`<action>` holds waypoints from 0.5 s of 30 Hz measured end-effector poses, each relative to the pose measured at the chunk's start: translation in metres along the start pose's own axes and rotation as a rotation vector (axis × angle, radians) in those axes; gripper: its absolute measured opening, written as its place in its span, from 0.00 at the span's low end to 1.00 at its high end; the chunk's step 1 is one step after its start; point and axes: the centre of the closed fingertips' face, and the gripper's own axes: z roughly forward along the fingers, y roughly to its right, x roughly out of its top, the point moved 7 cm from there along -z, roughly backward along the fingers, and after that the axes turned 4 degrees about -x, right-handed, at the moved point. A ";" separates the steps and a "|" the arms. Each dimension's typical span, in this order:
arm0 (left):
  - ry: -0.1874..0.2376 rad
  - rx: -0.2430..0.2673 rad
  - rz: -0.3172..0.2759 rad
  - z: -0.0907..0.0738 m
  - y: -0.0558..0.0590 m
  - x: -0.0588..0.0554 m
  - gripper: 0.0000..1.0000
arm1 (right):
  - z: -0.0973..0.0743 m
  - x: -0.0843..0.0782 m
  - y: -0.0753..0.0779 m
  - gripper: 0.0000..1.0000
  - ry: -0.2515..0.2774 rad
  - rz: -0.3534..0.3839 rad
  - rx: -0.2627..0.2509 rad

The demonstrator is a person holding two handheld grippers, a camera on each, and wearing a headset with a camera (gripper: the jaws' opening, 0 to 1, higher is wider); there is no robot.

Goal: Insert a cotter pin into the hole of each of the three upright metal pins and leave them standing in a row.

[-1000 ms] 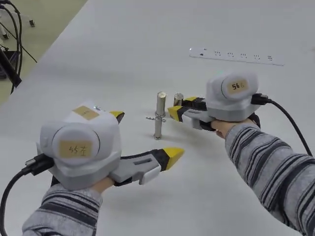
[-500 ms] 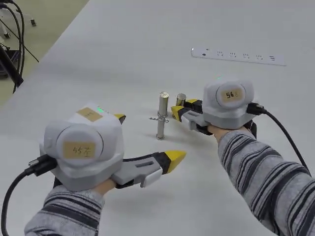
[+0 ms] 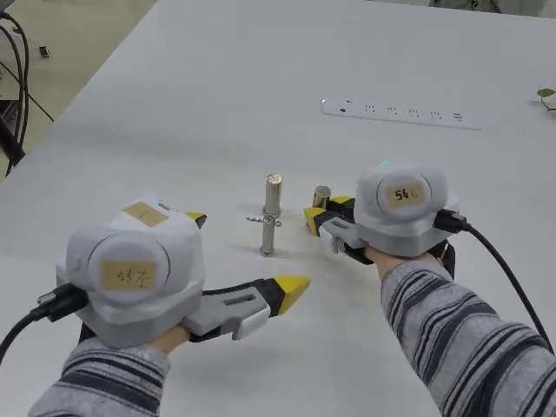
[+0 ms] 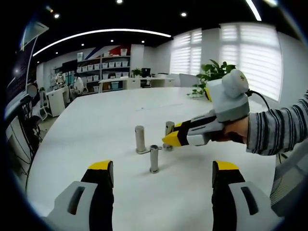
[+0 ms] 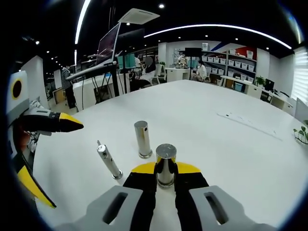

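White table (image 3: 261, 69) (open-plan office); left tongs (image 4: 163, 166) gape empty, right tongs (image 5: 166, 171) clamp a metal pin (image 5: 166, 153).

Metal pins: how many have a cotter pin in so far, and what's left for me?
Done: the first pin carries a cotter pin through its top hole. In hand: the right gripper has its fingers closed on a second pin, bare as far as I can see; the left gripper is open and empty. Left: that one and the third pin seem to need cotter pins, then line up all three.
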 end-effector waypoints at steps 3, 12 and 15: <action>-0.005 -0.002 0.010 0.002 0.002 -0.001 0.83 | -0.010 -0.004 0.001 0.08 -0.008 0.016 -0.025; 0.003 -0.010 0.017 0.003 0.003 0.001 0.83 | -0.039 -0.011 -0.007 0.08 -0.016 0.042 -0.099; 0.018 -0.007 0.012 0.002 0.002 0.003 0.82 | -0.047 -0.015 -0.011 0.08 -0.018 0.064 -0.121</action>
